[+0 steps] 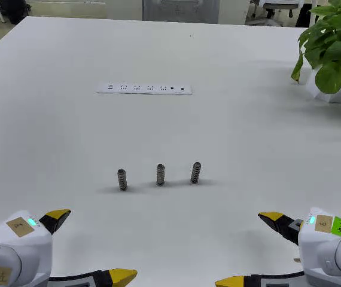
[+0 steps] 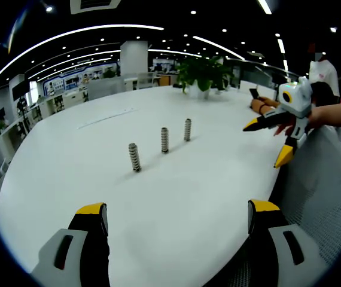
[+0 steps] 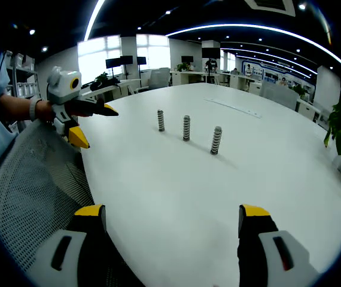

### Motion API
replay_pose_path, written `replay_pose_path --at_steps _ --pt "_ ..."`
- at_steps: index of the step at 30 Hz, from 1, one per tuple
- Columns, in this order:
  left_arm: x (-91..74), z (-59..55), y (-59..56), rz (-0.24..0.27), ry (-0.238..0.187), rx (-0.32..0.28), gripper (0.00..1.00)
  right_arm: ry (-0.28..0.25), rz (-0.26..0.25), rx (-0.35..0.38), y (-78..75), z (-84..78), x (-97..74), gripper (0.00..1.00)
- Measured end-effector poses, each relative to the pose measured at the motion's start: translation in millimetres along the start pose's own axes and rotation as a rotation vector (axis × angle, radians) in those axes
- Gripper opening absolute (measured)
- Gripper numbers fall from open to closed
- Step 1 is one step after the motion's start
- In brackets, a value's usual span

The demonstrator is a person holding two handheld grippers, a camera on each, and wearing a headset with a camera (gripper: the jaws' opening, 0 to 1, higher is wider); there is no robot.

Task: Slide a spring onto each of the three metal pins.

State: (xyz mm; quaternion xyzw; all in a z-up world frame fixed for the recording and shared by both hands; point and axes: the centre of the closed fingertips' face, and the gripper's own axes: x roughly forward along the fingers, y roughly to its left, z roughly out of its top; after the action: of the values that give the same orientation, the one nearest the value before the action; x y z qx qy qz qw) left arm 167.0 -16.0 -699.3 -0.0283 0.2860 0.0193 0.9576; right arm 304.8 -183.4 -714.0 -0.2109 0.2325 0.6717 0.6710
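White table (image 1: 236, 140), power strip (image 1: 144, 88), plant (image 1: 332, 42), springs (image 1: 160, 174)

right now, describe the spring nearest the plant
On the white table, in front of the flat white power strip, three grey coiled metal springs stand in a row. The rightmost spring, on the potted green plant's side, leans visibly; its neighbours stand straighter.

Table (image 1: 218, 125) is plain white, springs (image 1: 160, 174) dark grey, left gripper (image 1: 91, 245) and right gripper (image 1: 250, 249) white with yellow-tipped black jaws, plant (image 1: 332, 42) green.
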Motion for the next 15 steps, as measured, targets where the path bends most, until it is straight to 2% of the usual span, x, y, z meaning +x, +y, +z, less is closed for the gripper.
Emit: replay_pose_path --at_steps 15 --pt "-0.2 0.9 -2.5 -0.006 0.001 -0.001 0.99 0.002 0.0 -0.001 -0.1 -1.0 0.4 0.93"
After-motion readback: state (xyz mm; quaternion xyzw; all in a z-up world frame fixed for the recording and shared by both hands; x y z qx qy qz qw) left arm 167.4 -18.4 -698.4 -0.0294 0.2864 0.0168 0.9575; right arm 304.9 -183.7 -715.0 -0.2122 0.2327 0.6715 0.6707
